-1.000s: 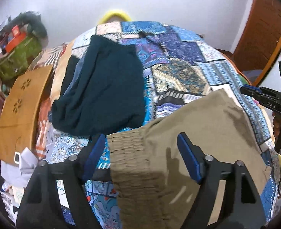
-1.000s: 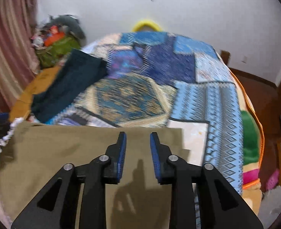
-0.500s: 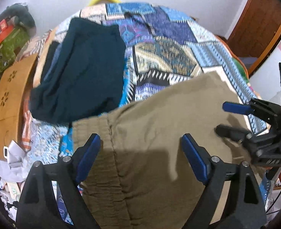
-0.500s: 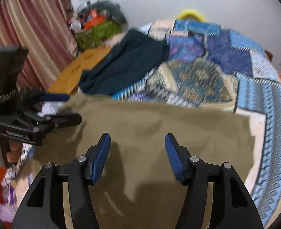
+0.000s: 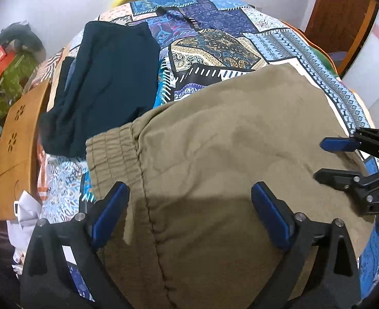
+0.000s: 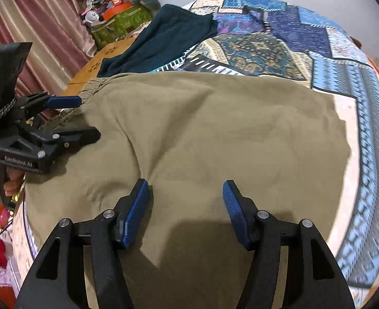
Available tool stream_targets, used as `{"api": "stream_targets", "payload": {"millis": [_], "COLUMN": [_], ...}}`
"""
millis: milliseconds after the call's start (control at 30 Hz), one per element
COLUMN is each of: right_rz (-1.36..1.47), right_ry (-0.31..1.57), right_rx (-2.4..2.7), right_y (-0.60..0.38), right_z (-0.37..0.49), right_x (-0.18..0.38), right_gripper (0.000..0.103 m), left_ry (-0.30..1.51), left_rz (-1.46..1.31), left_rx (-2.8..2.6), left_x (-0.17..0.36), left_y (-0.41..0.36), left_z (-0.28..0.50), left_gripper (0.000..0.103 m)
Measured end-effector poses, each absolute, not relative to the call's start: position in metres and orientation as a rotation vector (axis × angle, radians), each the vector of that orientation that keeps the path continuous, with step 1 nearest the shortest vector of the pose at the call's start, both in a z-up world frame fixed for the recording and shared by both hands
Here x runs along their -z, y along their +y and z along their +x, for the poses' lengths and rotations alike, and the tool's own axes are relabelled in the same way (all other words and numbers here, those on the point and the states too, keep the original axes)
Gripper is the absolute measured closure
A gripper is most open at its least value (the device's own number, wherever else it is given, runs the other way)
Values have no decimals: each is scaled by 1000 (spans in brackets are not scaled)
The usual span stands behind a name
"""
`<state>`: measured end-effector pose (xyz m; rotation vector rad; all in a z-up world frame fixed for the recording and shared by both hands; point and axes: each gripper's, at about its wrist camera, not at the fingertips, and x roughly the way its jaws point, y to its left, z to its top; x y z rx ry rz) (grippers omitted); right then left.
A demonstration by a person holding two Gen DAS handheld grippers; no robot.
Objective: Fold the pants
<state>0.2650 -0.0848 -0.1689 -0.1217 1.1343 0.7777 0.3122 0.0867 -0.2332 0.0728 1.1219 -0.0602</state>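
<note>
Khaki pants (image 5: 215,141) (image 6: 215,128) lie spread flat on a patchwork bedspread (image 5: 215,43) (image 6: 279,38). Their elastic waistband (image 5: 112,152) (image 6: 94,85) is at the left end. My left gripper (image 5: 189,193) (image 6: 86,117) hovers just over the waistband end. Its jaws are opening wide, with cloth below them but nothing pinched. My right gripper (image 6: 185,188) (image 5: 320,159) hangs over the other half of the pants, open, with its blue pads (image 6: 138,211) clear of the fabric. A hand holds the left gripper's handle at the left edge of the right wrist view.
A dark teal garment (image 5: 107,82) (image 6: 163,41) lies folded on the bed behind the waistband. A wooden board (image 5: 17,139) (image 6: 99,61) and a green bag (image 5: 6,82) (image 6: 120,23) stand beyond the bed's left side. A curtain (image 6: 35,25) hangs left; a brown door (image 5: 344,13) is right.
Both grippers have come down closer over the khaki pants. The right jaws went from nearly shut to open, and the left jaws spread wider. The right view swung left, bringing the left gripper in.
</note>
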Motion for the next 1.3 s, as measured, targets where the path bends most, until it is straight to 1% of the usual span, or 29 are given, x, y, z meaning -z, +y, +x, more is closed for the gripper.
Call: {"api": "stream_targets", "payload": {"millis": [133, 233, 433, 600, 800, 967, 1133, 1300], "right_rz": [-83, -64, -42, -18, 37, 7, -35, -39], "right_ry": [1126, 1108, 1094, 1112, 1108, 1097, 1037, 919], "right_rx": [-752, -724, -663, -602, -557, -535, -530, -550], "right_y": [-102, -115, -140, -162, -184, -183, -179, -166], "right_z": [252, 242, 221, 205, 193, 187, 184, 187], "right_x": [163, 159, 157, 163, 162, 157, 137, 101], "right_gripper": [47, 44, 43, 42, 42, 42, 42, 42], "left_ry": [1110, 1106, 1094, 1093, 1079, 1070, 1024, 994], "left_rz": [93, 91, 57, -27, -49, -77, -134, -315], "left_rx": [55, 50, 9, -5, -30, -63, -104, -44], "left_x": [230, 228, 223, 219, 215, 209, 191, 178], "left_y": [87, 91, 105, 119, 124, 131, 140, 153], "left_z": [296, 285, 262, 245, 229, 217, 204, 193], "left_gripper": [5, 5, 5, 5, 5, 5, 5, 5]}}
